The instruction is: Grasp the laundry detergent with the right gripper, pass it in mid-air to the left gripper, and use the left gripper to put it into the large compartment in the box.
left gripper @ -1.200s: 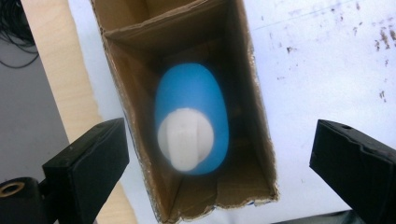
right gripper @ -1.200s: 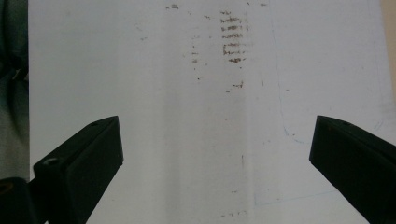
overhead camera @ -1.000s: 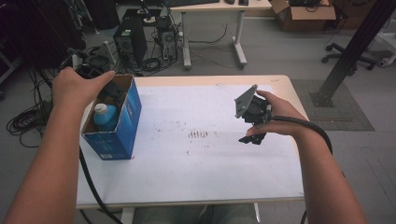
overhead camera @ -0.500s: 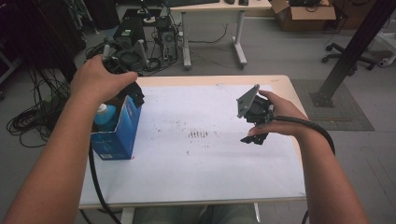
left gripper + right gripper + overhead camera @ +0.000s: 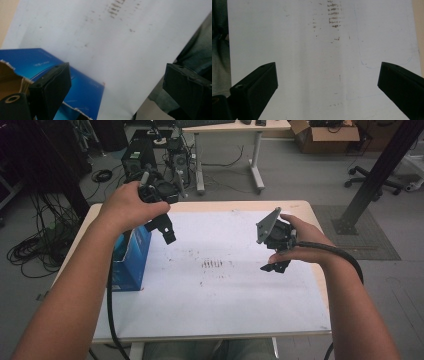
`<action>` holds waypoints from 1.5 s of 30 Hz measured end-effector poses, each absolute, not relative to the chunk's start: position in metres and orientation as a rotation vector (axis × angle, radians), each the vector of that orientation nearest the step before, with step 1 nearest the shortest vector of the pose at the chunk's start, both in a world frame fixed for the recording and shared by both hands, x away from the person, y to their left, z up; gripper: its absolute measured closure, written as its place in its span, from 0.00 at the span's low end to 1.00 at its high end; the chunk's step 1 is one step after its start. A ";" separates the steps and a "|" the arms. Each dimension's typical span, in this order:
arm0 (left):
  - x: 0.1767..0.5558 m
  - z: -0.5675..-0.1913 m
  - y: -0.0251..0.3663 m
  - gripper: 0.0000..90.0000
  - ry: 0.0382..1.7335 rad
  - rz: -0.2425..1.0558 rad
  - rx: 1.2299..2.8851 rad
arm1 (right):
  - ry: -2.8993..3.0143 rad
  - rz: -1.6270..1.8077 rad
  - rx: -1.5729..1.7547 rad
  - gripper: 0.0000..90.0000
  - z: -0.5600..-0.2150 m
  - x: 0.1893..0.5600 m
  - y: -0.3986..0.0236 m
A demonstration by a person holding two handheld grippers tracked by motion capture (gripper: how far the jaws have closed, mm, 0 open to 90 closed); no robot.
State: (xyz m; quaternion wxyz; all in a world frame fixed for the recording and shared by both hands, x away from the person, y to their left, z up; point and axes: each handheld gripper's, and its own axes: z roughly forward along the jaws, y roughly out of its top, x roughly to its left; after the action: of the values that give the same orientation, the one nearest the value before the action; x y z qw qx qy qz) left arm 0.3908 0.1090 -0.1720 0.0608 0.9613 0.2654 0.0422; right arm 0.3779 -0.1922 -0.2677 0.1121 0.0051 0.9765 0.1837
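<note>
My right gripper (image 5: pixel 278 265) hangs over the right half of the white sheet (image 5: pixel 225 295), jaws wide apart, nothing between them. Its own view looks straight down on bare sheet: brown smudges (image 5: pixel 333 17) up top, faint pen outline at right. In the high view my right hand (image 5: pixel 300 242) covers most of the body, so just the grey plate and the lower jaw tips are clear.

My left gripper (image 5: pixel 162 227) is up over the near-right corner of the blue box (image 5: pixel 131 262), jaws spread wide and holding nothing; they have just been opening a bit further. My left hand (image 5: pixel 127 207) wraps the body.

The box stands at the left edge of the table (image 5: pixel 300 207), partly on the sheet. My forearm cuts across it in the high view, so I can't make out the inside. The left gripper view catches a torn cardboard flap (image 5: pixel 10 75) and the blue side (image 5: pixel 82 92), with the contents cut off by the frame and my left jaw.

Beyond the table: computer towers (image 5: pixel 137 157) and cables on the floor, blurry.
</note>
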 end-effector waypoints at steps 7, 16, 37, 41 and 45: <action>0.389 -0.178 0.095 0.09 0.660 0.071 2.958 | 2.878 0.520 0.021 0.03 -0.268 0.379 -0.194; 0.388 -0.186 0.085 0.09 0.479 -0.010 3.034 | 2.887 0.511 0.011 0.03 -0.261 0.377 -0.195; 0.395 -0.185 0.088 0.09 0.420 -0.026 3.037 | 2.923 0.440 0.008 0.03 -0.251 0.388 -0.187; 0.396 -0.185 0.087 0.09 0.414 -0.020 3.033 | 2.923 0.434 0.007 0.03 -0.248 0.388 -0.186; 0.395 -0.186 0.085 0.09 0.415 -0.016 3.034 | 2.927 0.427 0.009 0.03 -0.248 0.387 -0.186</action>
State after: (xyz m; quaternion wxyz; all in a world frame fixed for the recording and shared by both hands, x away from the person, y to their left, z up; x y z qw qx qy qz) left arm 0.3954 0.0847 -0.1855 0.0397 0.9900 0.1353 -0.0054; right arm 0.3873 -0.1856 -0.2483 0.0917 0.0032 0.9853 0.1439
